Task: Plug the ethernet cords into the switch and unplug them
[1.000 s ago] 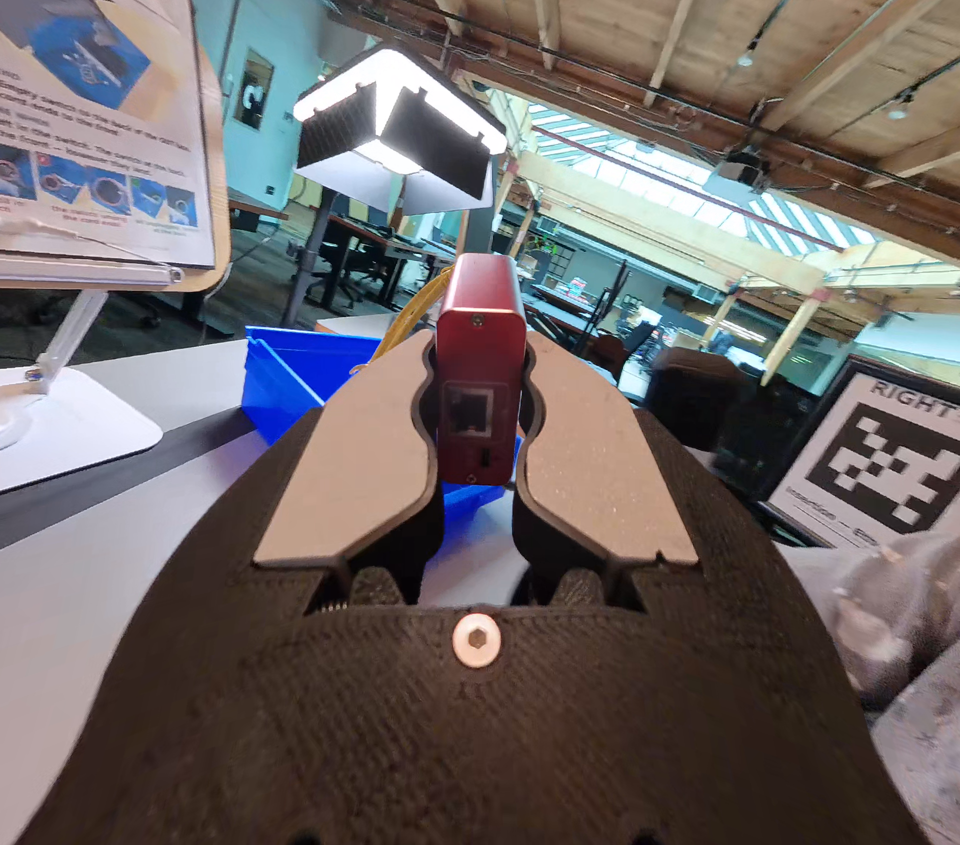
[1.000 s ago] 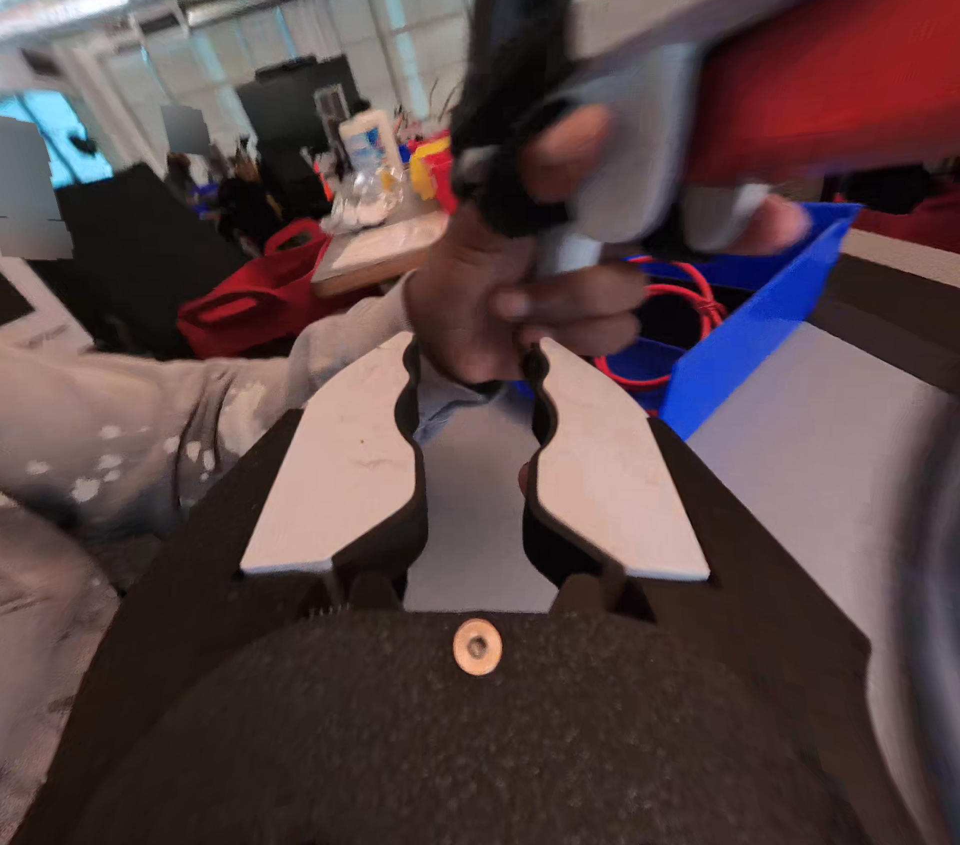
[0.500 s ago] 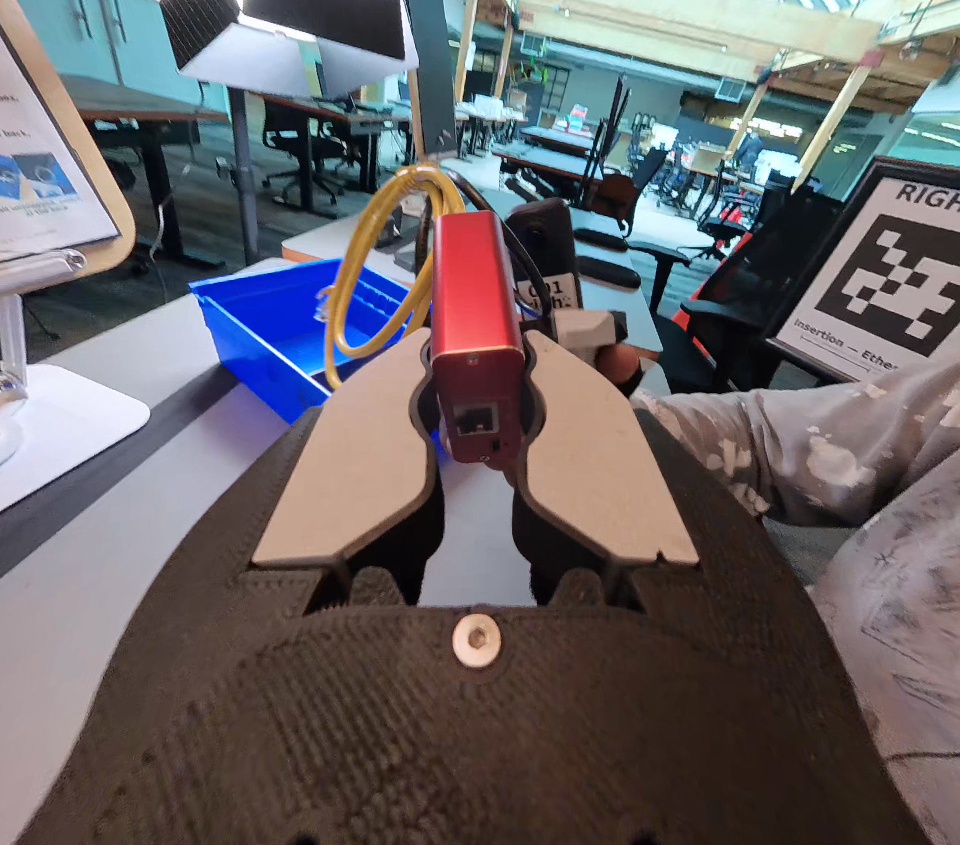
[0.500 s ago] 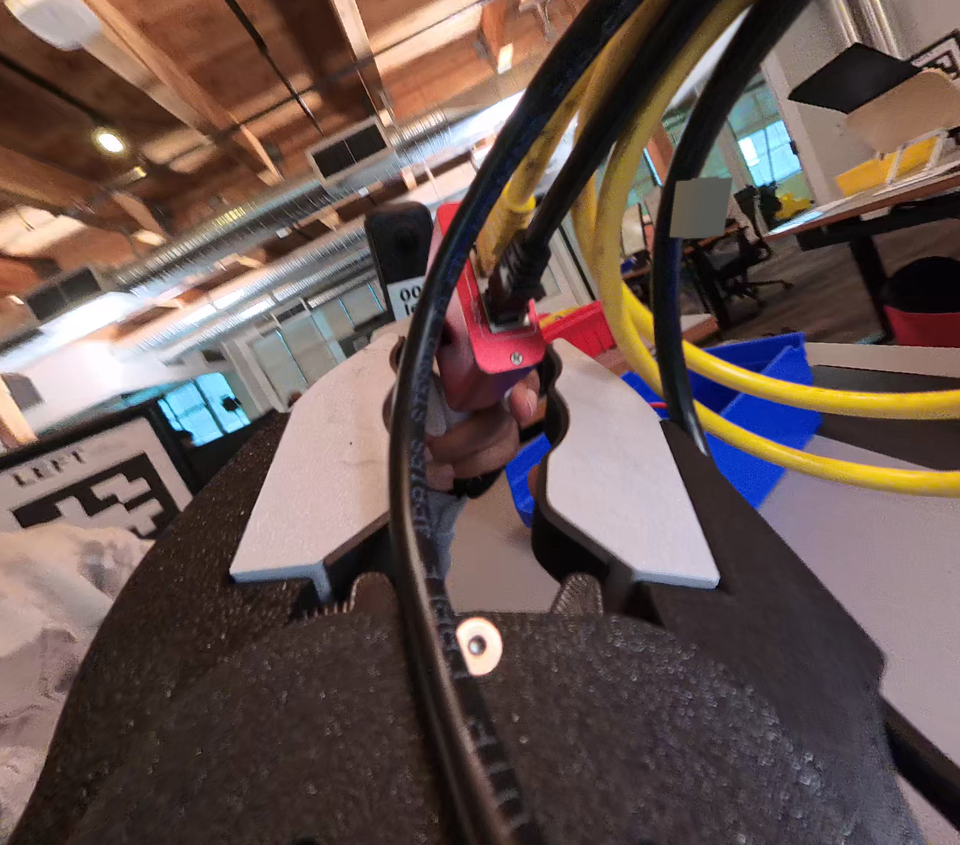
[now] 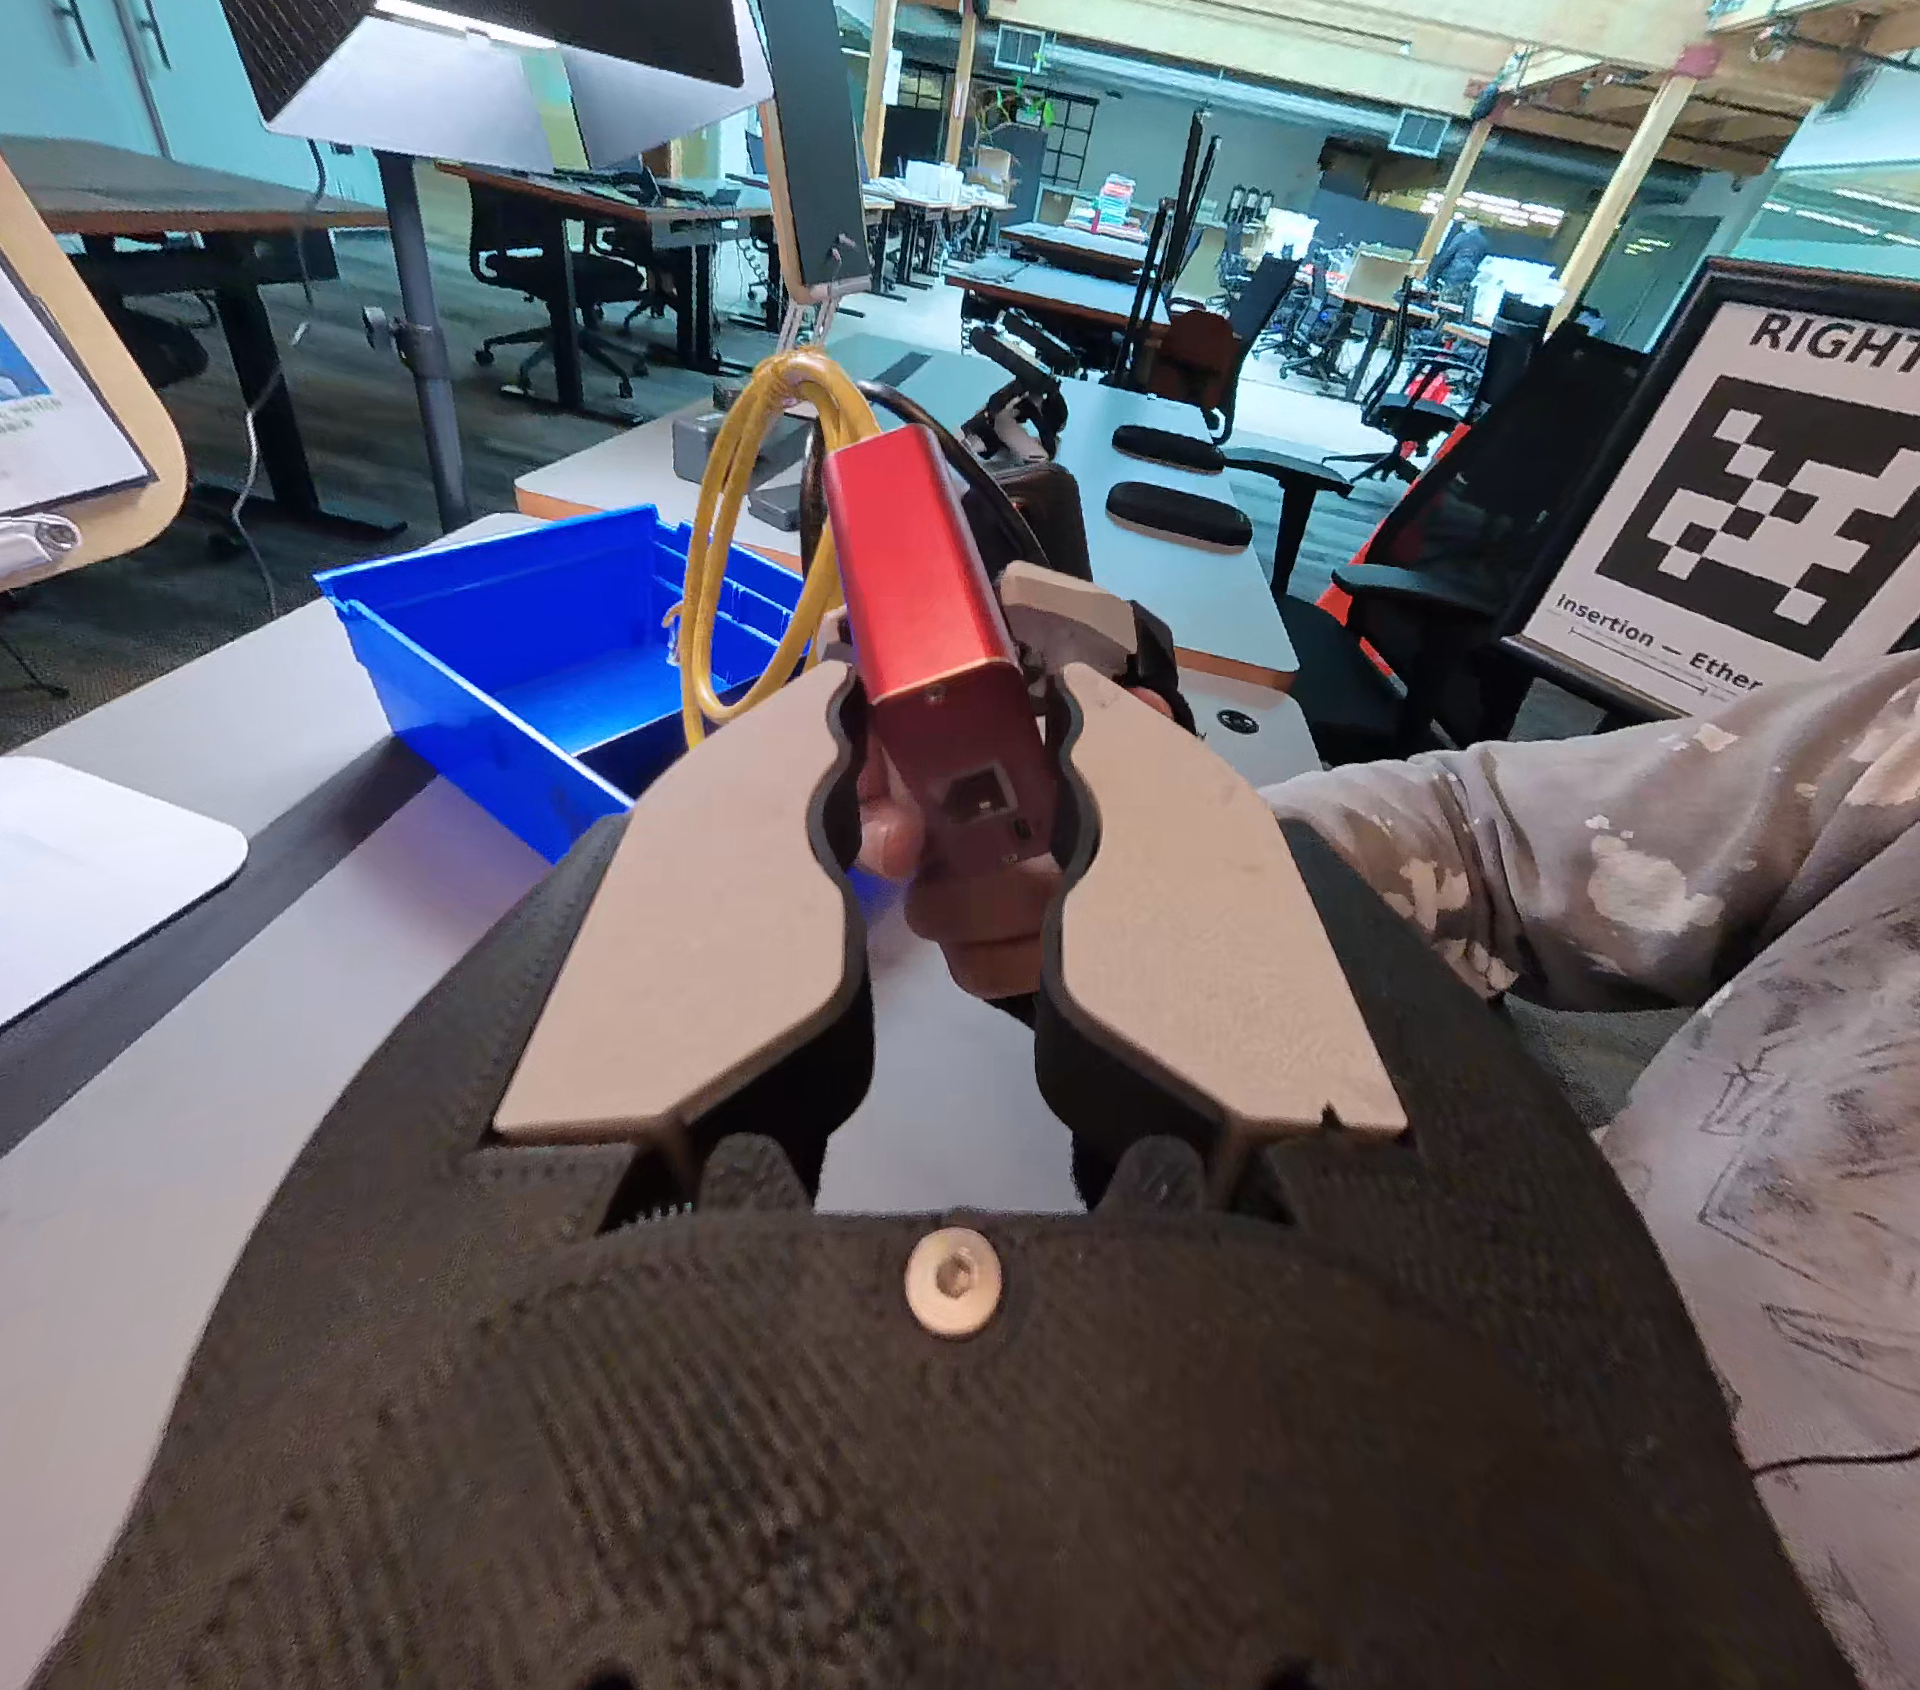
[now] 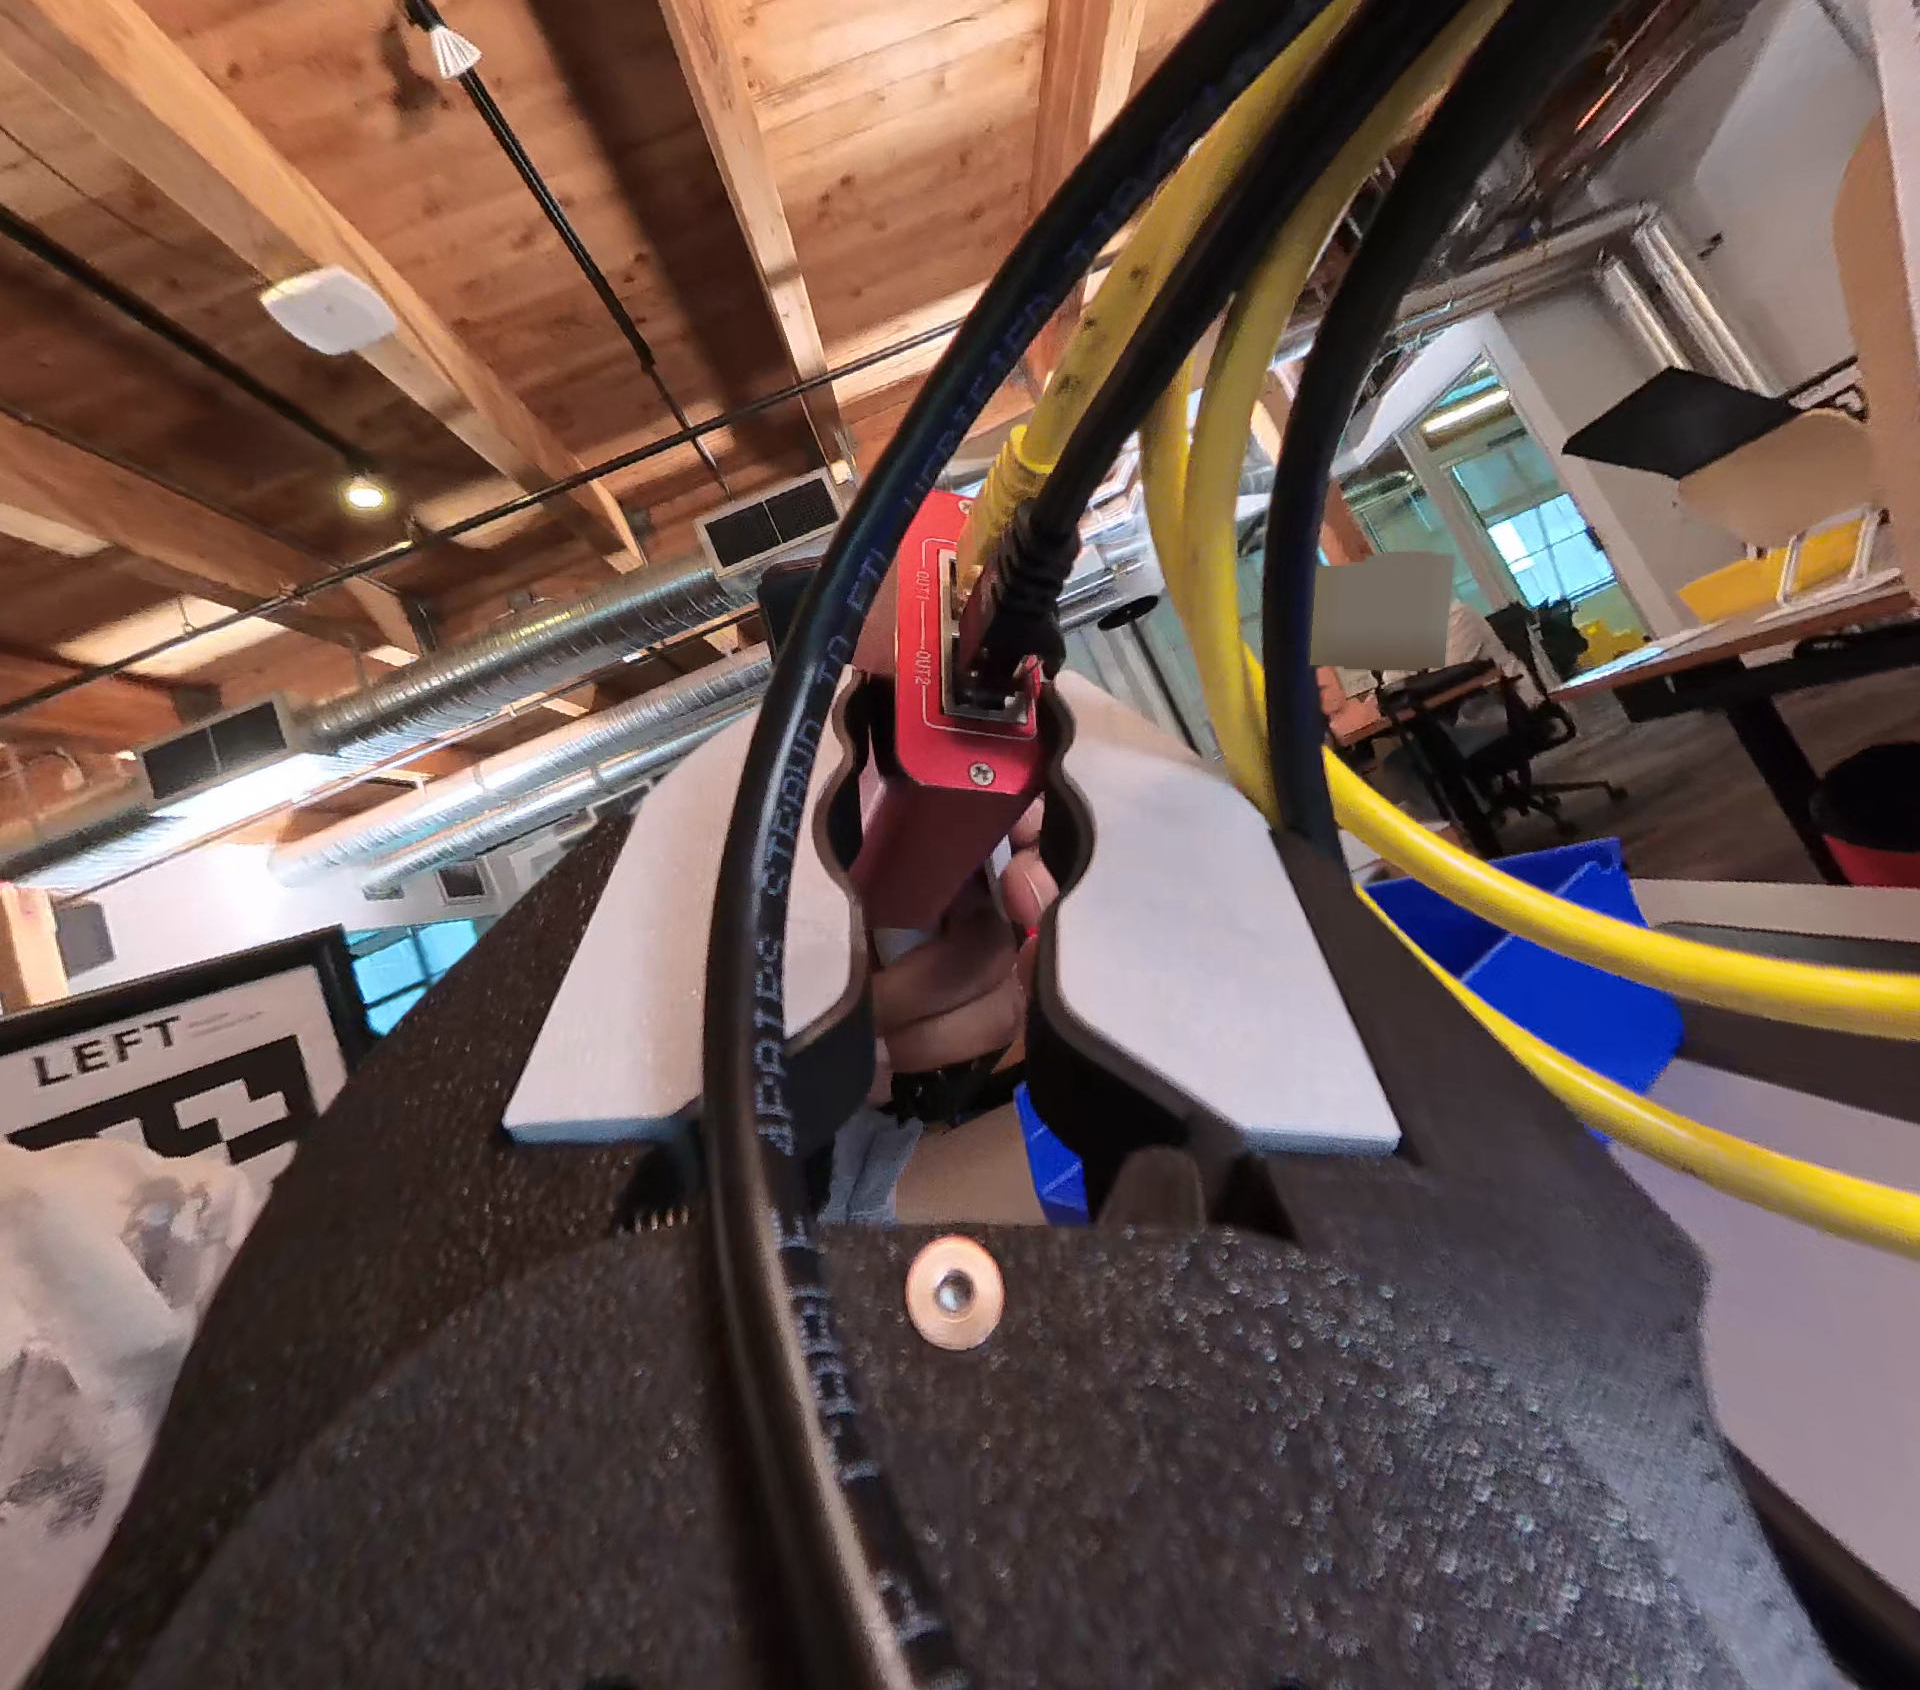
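Left gripper (image 5: 951, 695): aimed level over the table (image 5: 156, 1173), out into the room. The switch (image 5: 925, 591), a red bar, lies between its fingertips, tilted, far end toward 11 o'clock. The near end face carries one open port. The switch's 3 o'clock edge meets that finger. On the 9 o'clock side a gap shows, with a finger of the right hand (image 5: 977, 923) seen through it. Jaws a switch-width apart; cannot tell whether they pinch it.

Right hand comes in from 3 o'clock on a pale spattered sleeve (image 5: 1558, 861), knuckles just behind the switch.

Right gripper (image 6: 951, 705): tipped up toward the ceiling beams, facing the left one. The switch (image 6: 935, 830) runs between its fingertip notches, with the port end up at 12 o'clock. Jaws sit close on both sides; a firm grip cannot be confirmed. Left hand (image 6: 945, 996) shows below, between the fingers.

Yellow cord (image 6: 1226, 352) is plugged into the upper port, black cord (image 6: 790, 809) into the lower. Both arc overhead; the black one drapes across the gripper body toward 6 o'clock. From the left wrist view the yellow cord (image 5: 717, 560) loops at 11 o'clock over the bin (image 5: 468, 653), which is blue and sits on the table.
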Demonstrator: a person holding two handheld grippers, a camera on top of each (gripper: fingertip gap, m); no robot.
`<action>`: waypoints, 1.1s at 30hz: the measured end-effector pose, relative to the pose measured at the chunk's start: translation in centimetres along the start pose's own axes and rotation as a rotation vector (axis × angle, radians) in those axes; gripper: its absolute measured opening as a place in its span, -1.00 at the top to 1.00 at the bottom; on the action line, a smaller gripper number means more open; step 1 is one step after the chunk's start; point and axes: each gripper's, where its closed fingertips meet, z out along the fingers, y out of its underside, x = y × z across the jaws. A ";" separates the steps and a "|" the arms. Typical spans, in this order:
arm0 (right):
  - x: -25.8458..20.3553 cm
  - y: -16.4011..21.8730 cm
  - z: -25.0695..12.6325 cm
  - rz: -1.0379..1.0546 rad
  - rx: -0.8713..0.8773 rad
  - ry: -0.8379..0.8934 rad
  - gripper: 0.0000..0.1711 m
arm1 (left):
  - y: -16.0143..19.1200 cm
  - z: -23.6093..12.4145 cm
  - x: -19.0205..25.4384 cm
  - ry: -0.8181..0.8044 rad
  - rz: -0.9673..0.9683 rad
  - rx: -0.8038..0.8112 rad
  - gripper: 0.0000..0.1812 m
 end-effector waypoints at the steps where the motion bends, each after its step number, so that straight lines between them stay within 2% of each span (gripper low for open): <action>1: -0.1 0.0 0.0 -0.017 0.007 0.005 0.65 | -0.2 0.0 0.0 -0.006 0.006 0.008 0.64; 3: -0.1 0.1 0.2 -0.021 -0.008 0.017 0.63 | -0.4 -0.2 0.0 -0.011 -0.003 0.006 0.66; 8: 2.1 2.3 0.4 -0.037 -0.186 0.186 0.47 | -0.4 -0.9 -1.6 -0.108 -0.025 -0.008 0.68; 10: 2.9 3.3 0.4 -0.019 -0.216 0.254 0.35 | 0.0 -1.1 -2.5 -0.188 0.027 -0.047 0.68; 12: 3.0 4.0 0.4 0.078 -0.206 0.270 0.35 | 0.2 -1.3 -3.4 -0.282 0.126 -0.072 0.69; 14: 3.1 4.9 0.5 0.147 -0.194 0.281 0.34 | 0.2 -1.1 -3.5 -0.311 0.180 -0.075 0.69; 19: 2.5 5.8 0.8 0.243 -0.189 0.214 0.34 | 0.5 -0.4 -2.7 -0.338 0.351 -0.112 0.69; 22: 2.7 5.0 0.7 0.291 -0.162 0.214 0.35 | 0.0 -0.3 -2.1 -0.334 0.402 -0.085 0.70; 25: 1.9 4.9 1.0 0.402 -0.158 0.197 0.40 | -1.0 -0.6 -1.5 -0.389 0.587 -0.033 0.70; 28: 0.5 5.8 1.6 0.421 -0.218 0.138 0.43 | -1.9 -1.4 -1.3 -0.439 0.703 0.022 0.70; 31: -0.6 6.1 1.9 0.433 -0.280 0.017 0.39 | -2.4 -1.9 -0.5 -0.386 0.729 0.057 0.70; 33: -0.8 5.8 1.7 0.419 -0.303 -0.045 0.40 | -2.8 -2.1 0.4 -0.308 0.664 0.107 0.70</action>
